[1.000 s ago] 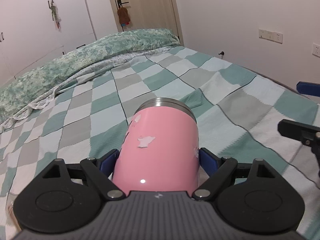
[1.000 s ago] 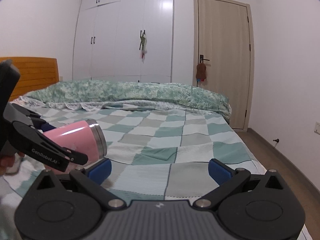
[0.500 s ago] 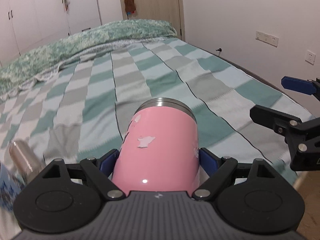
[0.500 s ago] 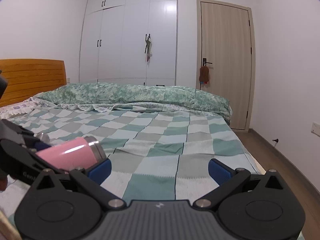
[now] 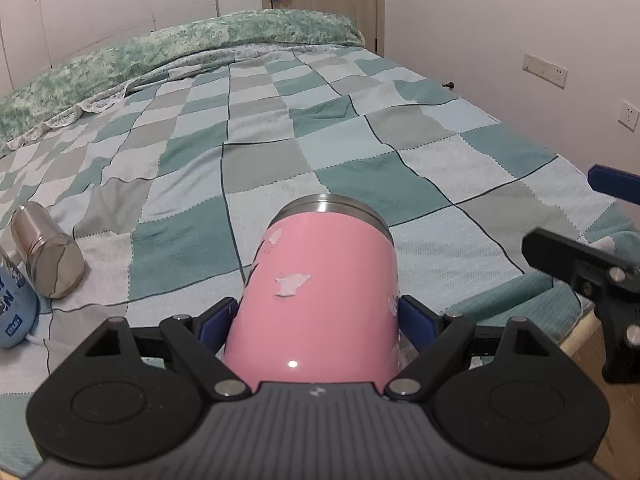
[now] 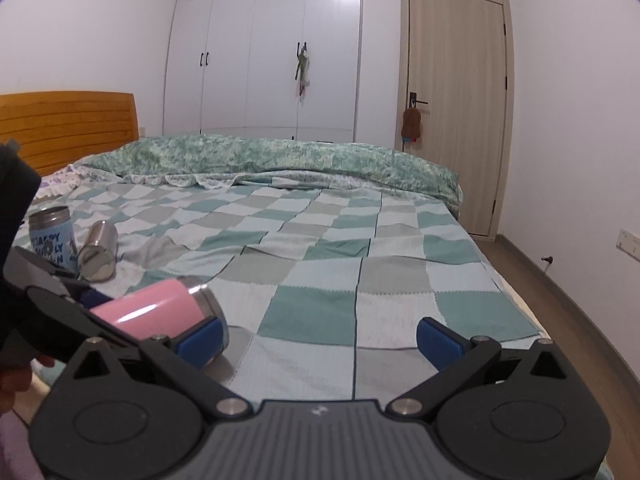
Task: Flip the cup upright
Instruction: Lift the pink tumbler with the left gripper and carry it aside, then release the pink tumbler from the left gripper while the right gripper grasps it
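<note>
My left gripper [image 5: 318, 322] is shut on a pink cup [image 5: 320, 300] with a steel rim and chipped paint. The cup points forward and slightly down, just above the checked bedspread [image 5: 280, 128]. In the right wrist view the pink cup [image 6: 160, 312] is tilted, its steel end low to the right near the bed, held by the left gripper [image 6: 52, 320]. My right gripper [image 6: 320, 336] is open and empty over the bed's front edge; its fingers [image 5: 576, 256] show at the right of the left wrist view.
A steel cup [image 5: 46, 256] lies on its side at the left, next to an upright blue cup [image 6: 52, 240]. A rolled green quilt [image 6: 280, 160] lies across the far bed. The bed's right edge drops to the wood floor [image 6: 580, 320].
The left gripper has tilted downward and lowered the pink cup toward the bedspread. The steel and blue cups have come into view at the left. The right gripper stayed open.
</note>
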The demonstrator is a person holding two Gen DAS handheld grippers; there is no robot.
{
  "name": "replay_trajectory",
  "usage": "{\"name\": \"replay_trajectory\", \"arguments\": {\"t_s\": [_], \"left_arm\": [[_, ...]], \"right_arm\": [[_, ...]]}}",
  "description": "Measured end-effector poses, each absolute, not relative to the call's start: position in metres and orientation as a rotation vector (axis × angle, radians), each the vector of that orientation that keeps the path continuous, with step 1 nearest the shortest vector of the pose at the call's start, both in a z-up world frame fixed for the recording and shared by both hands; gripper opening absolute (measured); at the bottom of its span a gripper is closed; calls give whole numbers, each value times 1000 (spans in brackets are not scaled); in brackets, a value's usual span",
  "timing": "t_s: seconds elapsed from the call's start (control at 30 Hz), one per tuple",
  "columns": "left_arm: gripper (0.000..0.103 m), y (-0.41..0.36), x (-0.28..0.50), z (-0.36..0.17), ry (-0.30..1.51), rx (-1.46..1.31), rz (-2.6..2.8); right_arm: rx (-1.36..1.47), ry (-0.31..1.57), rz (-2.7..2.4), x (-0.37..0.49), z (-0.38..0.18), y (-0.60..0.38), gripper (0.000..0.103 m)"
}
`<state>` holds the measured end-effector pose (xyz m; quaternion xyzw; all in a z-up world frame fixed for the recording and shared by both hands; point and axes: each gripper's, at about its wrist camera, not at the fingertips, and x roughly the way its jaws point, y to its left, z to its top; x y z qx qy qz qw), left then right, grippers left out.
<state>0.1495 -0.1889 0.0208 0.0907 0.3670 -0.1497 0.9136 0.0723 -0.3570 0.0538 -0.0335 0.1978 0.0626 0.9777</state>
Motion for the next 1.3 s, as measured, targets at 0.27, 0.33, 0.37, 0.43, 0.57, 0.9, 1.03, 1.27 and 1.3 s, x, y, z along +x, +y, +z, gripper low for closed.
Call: {"name": "replay_trajectory", "arguments": {"t_s": [0.27,0.33,0.37,0.43,0.57,0.9,1.03,1.27,1.3], "left_arm": [[99,-175,136,31,708,162,-329],[103,-168,129,41,660,149,-341],[103,-164,126,46,640,150,-347],[103,-157,120,56,612,164,-352],[103,-137,111,68,585,203,-339],[103,-72,111,68,563,211,-334],[103,-52,119,62,573,195,-324],[103,-24,134,47,595,156,-327],[103,-22,136,45,598,151,-329]], "right_arm": [[-75,390,123,64,63,-354,103],[-75,390,119,63,66,-352,103],[-73,391,118,63,67,-351,103],[-67,392,120,63,70,-347,103],[-56,406,136,66,75,-333,103],[-43,518,173,92,75,-277,103],[-20,579,161,106,71,-259,103],[60,687,134,130,65,-243,103],[76,702,128,135,64,-242,103]]}}
